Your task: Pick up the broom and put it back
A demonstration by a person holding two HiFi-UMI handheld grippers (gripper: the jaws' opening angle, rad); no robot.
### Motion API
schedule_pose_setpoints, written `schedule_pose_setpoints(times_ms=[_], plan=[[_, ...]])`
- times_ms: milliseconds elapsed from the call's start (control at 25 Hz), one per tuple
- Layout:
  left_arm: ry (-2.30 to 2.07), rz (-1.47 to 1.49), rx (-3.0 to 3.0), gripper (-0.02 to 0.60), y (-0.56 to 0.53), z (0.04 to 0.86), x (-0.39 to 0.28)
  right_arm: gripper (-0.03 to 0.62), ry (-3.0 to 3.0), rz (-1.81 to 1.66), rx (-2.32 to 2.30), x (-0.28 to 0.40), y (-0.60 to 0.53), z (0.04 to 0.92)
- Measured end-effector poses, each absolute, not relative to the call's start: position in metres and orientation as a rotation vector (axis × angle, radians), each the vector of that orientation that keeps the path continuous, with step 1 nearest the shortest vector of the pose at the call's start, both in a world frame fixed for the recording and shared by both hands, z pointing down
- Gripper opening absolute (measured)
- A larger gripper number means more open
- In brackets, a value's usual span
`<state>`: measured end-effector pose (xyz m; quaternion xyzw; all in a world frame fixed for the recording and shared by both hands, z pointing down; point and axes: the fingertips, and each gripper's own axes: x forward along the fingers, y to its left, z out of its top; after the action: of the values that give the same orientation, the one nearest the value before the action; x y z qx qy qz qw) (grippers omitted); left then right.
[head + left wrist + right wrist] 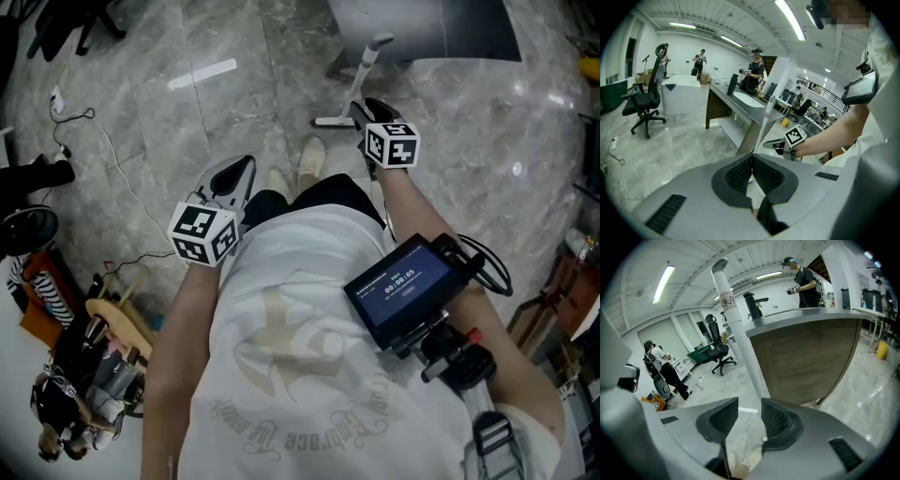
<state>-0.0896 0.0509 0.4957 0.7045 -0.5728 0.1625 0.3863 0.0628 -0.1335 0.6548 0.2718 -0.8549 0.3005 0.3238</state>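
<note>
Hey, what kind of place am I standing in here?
Probably an open-plan office or lab workspace: a swivel office chair, a long grey counter with people working at it, and ceiling strip lights.

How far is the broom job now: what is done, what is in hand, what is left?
Done, it seems: the broom stands nearly upright at the end of the counter. In hand: nothing; the right gripper is open, the handle just beyond its pads, and the left gripper is shut and empty. Left: probably only to draw the right gripper away.
</note>
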Motion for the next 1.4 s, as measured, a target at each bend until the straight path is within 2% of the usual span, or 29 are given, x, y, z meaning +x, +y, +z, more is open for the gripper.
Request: schedule_pose_setpoints(times_ms=[200, 1120, 1400], plan=[[-1.478, 0.399, 1.755, 0.012, 0.063, 0.504, -0.101, 0.192, -2.194, 0.757, 0.689, 0.040, -0.138, 0.683], [-1.532, 0.374, 1.616, 0.012, 0.108, 0.486, -0.070, 0.193, -2.013, 0.735, 0.676, 0.077, -0.158, 0.735], [-1.539, 0.392, 1.569, 0.012, 0.126, 0.481, -0.067, 0.131, -1.982, 0.692, 0.703, 0.092, -0.160, 0.741]])
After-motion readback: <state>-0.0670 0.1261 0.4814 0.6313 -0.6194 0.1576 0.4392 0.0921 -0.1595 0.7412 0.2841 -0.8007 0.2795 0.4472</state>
